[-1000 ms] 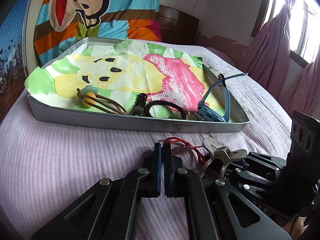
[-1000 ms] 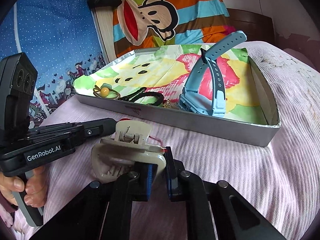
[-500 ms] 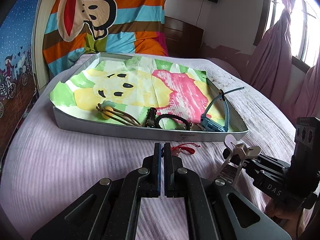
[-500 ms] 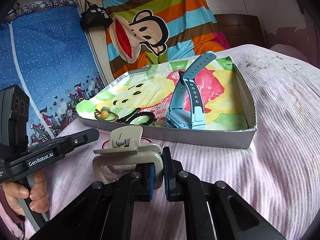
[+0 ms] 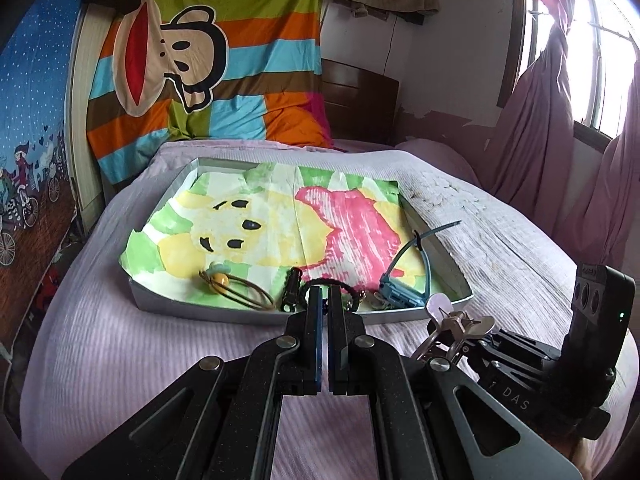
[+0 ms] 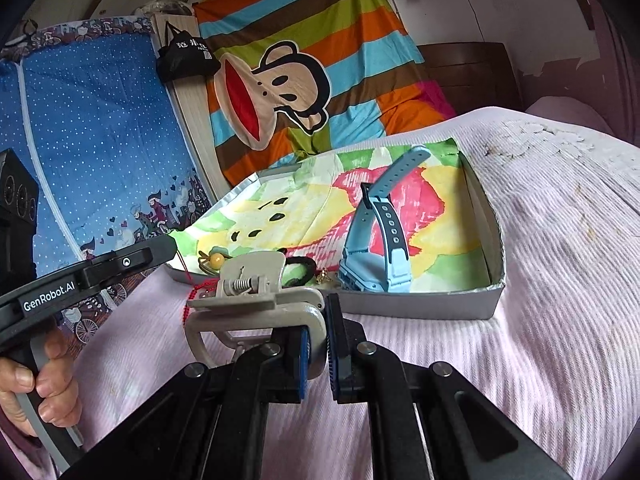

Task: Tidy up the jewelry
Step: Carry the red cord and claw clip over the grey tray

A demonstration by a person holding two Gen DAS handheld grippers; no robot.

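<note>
Your right gripper (image 6: 316, 346) is clamped on the beige hair claw (image 6: 256, 300).
Left gripper (image 5: 324, 308) pinches the red cord (image 6: 192, 300), near the tray (image 5: 256, 314) edge.

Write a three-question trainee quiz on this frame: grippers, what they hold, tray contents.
1. The right gripper is shut on which item?
A. beige plastic claw hair clip
B. black elastic hair tie
C. brown band with a yellow bead
2. True or false: the light-blue plastic wristwatch sits inside the shallow grey tray.
3. Fill in: in the right wrist view, a ____ hangs from the tips of the left gripper.

Key: 1 A. 2 true. 3 red beaded string.
</note>
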